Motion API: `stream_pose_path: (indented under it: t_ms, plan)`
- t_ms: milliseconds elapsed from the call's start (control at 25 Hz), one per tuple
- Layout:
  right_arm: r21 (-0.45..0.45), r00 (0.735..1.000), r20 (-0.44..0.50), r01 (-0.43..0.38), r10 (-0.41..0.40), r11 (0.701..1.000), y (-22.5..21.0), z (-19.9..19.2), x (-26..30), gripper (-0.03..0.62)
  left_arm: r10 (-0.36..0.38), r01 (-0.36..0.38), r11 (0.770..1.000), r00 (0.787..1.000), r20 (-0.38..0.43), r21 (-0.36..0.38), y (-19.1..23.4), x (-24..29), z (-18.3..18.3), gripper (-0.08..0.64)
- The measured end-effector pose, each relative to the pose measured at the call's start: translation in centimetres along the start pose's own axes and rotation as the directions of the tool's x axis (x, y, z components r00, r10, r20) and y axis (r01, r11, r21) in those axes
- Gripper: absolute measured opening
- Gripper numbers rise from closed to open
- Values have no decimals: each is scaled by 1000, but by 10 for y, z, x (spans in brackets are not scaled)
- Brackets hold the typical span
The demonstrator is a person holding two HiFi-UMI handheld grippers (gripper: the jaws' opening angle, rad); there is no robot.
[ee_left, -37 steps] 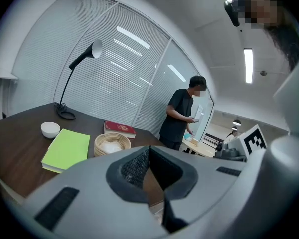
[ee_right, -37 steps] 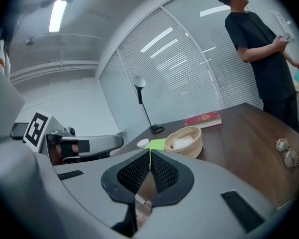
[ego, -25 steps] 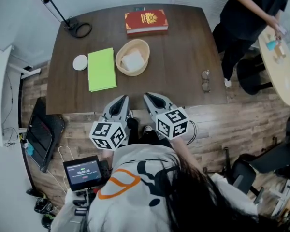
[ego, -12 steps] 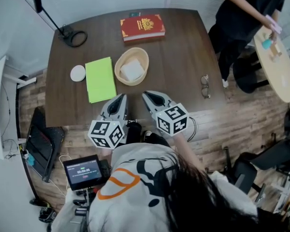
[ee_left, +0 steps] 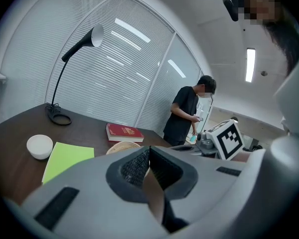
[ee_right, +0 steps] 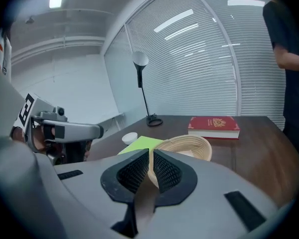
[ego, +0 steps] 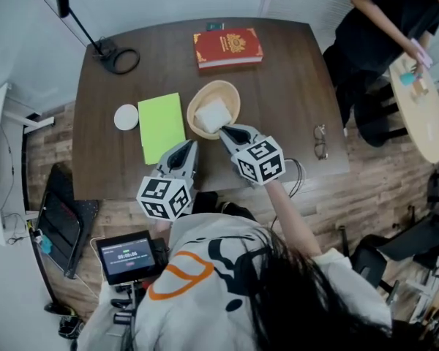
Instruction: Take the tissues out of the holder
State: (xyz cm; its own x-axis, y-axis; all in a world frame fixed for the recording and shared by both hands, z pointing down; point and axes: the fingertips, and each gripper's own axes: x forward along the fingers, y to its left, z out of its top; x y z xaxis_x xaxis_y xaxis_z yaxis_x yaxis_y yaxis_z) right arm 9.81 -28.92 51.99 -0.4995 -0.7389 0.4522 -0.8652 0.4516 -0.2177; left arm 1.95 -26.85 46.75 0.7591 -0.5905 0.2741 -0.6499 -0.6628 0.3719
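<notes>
the tissues (ego: 213, 115), a white folded stack, lay in the woven holder (ego: 214, 85) near the centre of the head view, on the dark desk (ego: 285, 86). the right gripper (ego: 224, 129) was the nearer one. its fingers were pressed together with nothing between them, and they sat at the holder's lower rim, with the tissues just up and left of the tips. the left gripper (ego: 192, 145), fingers likewise closed and empty, hung lower left beside the green pad (ego: 162, 126). the stack looked roughly square, with no clear long axis. the red book (ego: 228, 47) at the top bore a gold emblem, but its lettering was too small to read.
</notes>
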Motion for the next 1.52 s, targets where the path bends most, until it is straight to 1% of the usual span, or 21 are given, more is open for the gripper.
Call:
stream_pose_path:
  t_ms: [120, 200, 240, 440, 640, 800, 1000, 1120, 1160, 1280, 1360, 1520]
  plan:
    - [-22, 999, -53, 1, -2, 1000, -11, -4, 14, 20, -2, 2, 1000, 1000, 2, -3, 3, 1, 1, 0]
    - [-39, 994, -106, -5, 1, 999, -18, -3, 35, 70, -6, 6, 1000, 1000, 1, -7, 16, 5, 7, 0]
    - [-54, 991, -132, -8, 1, 999, -21, -2, 47, 77, -9, 9, 1000, 1000, -1, -9, 24, 7, 11, 0]
    - [-112, 972, -236, -30, 2, 993, -30, -5, 81, 97, -22, 21, 1000, 1000, -17, -19, 41, 12, 14, 0]
    - [-165, 944, -331, -61, 3, 984, -31, -12, 106, 129, -28, 27, 1000, 999, -35, -11, 49, 16, 15, 0]
    - [-217, 919, -393, -66, -25, 974, -36, -21, 129, 129, -33, 32, 999, 999, -36, -10, 55, 20, 19, 0]
    - [-277, 876, -479, -83, -62, 957, -42, -39, 147, 129, -38, 38, 999, 998, -45, -8, 60, 24, 20, 0]
    - [-291, 849, -521, -82, -86, 953, -46, -48, 151, 129, -37, 37, 999, 998, -46, -12, 64, 25, 21, 0]
    - [-289, 844, -529, -86, -85, 953, -46, -50, 151, 127, -36, 36, 999, 998, -46, -14, 65, 25, 21, 0]
    - [-270, 842, -536, -99, -63, 958, -43, -52, 152, 127, -34, 33, 999, 998, -45, -17, 69, 25, 21, 0]
    - [-270, 835, -546, -108, -60, 957, -43, -53, 153, 123, -32, 31, 999, 998, -46, -18, 72, 25, 21, 1]
    - [-313, 818, -566, -105, -97, 944, -47, -56, 153, 59, -33, 32, 999, 998, -46, -22, 73, 25, 22, 0]
